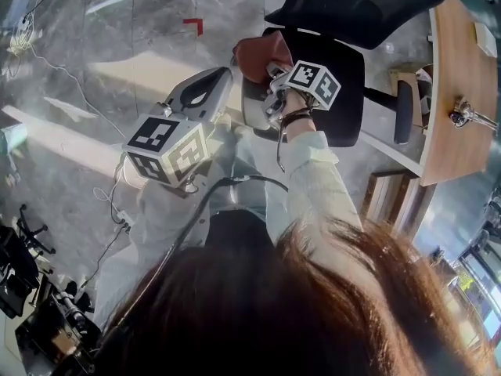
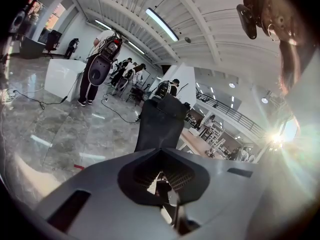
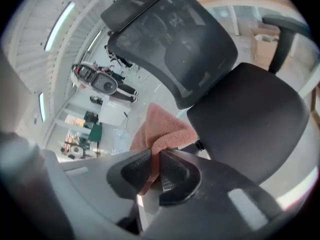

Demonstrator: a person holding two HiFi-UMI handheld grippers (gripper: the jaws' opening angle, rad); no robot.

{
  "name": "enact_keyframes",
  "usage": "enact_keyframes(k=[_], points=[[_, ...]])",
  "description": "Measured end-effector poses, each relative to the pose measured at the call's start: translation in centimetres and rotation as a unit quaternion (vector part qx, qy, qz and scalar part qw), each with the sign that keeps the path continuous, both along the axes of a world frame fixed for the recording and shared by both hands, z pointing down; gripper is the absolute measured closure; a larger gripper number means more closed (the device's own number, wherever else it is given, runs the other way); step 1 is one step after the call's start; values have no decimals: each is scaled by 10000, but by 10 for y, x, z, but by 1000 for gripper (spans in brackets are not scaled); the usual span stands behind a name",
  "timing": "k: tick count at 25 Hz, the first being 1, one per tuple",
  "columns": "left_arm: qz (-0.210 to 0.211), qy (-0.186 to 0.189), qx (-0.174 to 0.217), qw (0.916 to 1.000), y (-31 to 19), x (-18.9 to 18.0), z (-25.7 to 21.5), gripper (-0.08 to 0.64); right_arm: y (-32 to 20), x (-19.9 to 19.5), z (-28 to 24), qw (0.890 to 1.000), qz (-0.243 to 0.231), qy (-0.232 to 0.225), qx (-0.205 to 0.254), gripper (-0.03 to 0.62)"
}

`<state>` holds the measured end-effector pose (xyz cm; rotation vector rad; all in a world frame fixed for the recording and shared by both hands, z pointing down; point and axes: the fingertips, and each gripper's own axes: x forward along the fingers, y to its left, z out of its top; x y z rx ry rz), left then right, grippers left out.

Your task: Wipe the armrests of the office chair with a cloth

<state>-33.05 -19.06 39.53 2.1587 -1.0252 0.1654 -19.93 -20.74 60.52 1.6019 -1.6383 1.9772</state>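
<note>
The black office chair (image 1: 344, 92) stands ahead of me, its mesh backrest (image 3: 170, 39) upright and its seat (image 3: 250, 119) bare. A reddish-brown cloth (image 1: 262, 53) hangs bunched from my right gripper (image 1: 270, 73), whose jaws are shut on it (image 3: 165, 129) just off the seat's left edge. The chair's right armrest (image 1: 403, 112) shows beyond the seat; the left armrest is mostly hidden under the cloth and gripper. My left gripper (image 1: 225, 75) hovers to the left of the chair above the floor, jaws together with nothing between them (image 2: 162, 176).
A wooden desk (image 1: 462, 61) stands right of the chair with a small metal object (image 1: 466, 116) on it. Cables (image 1: 47, 61) trail over the glossy grey floor at left. Several people (image 2: 100, 64) stand far off in the hall.
</note>
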Motion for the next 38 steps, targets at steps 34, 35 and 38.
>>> enact_keyframes(k=[34,35,38], points=[[103,71,177,9998,47,22,-20,558,129,5,-22,9898,-1345,441,142,568],[87,56,172,9998,44,20,-19,557,118,8,-21,9897,-1338,475,160,568],[26,-31,156,9999,37,13,-14,557,83,19,-20,9883,-1364,631,246,569]])
